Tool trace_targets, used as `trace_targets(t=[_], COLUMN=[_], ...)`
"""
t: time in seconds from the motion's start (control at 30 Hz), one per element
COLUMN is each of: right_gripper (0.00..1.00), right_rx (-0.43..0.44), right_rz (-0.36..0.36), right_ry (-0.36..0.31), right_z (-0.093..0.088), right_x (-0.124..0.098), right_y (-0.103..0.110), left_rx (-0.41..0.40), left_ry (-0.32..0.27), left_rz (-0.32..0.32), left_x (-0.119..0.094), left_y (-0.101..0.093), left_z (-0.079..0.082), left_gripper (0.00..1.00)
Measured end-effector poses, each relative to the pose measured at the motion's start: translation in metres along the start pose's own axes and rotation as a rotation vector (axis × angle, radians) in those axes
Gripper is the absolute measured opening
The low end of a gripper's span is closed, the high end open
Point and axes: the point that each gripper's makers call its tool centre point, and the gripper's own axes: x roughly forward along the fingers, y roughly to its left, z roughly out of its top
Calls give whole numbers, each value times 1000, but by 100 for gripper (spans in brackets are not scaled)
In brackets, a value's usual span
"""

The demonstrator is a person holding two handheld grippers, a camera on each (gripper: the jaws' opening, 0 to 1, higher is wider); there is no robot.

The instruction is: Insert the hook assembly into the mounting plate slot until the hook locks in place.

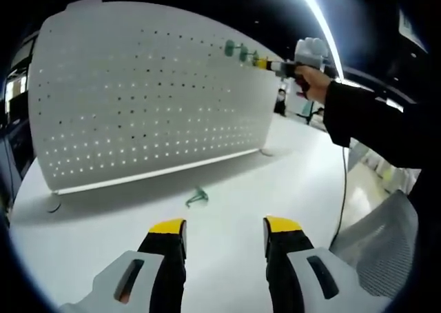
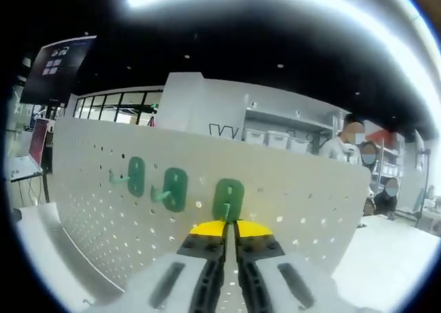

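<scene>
The white pegboard plate (image 1: 145,99) stands upright on the white table (image 1: 227,189). One loose green hook (image 1: 196,198) lies on the table in front of it. My left gripper (image 1: 226,227) hovers open above the table, short of that hook, with nothing between its fingers. My right gripper (image 2: 231,228) is at the board's upper right part (image 2: 296,203), shut on the prong of a green hook (image 2: 228,199) whose backplate lies against the holes. Two more green hooks (image 2: 136,176) (image 2: 174,189) hang on the board to its left. In the left gripper view a hand holds the right gripper (image 1: 265,63) at the hooks.
A grey mesh chair (image 1: 379,237) stands off the table's right edge. A cable (image 1: 342,189) hangs from the right gripper. Behind the board are shelves with bins (image 2: 282,139), people (image 2: 344,144) and a dark screen (image 2: 58,68).
</scene>
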Motion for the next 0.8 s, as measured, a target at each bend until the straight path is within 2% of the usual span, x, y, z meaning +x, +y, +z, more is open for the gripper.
trace_targets(t=[0.43, 0.8], right_gripper=[9, 12], right_rx=[20, 32], right_rz=[11, 51], right_ry=[38, 77], right_z=[-17, -37], right_x=[-17, -30], right_y=[8, 28], left_rx=[2, 6], left_ry=[-3, -6], left_rz=[-3, -6], left_x=[-1, 0], left_y=[-1, -2], left_z=[1, 2], left_gripper=[45, 45])
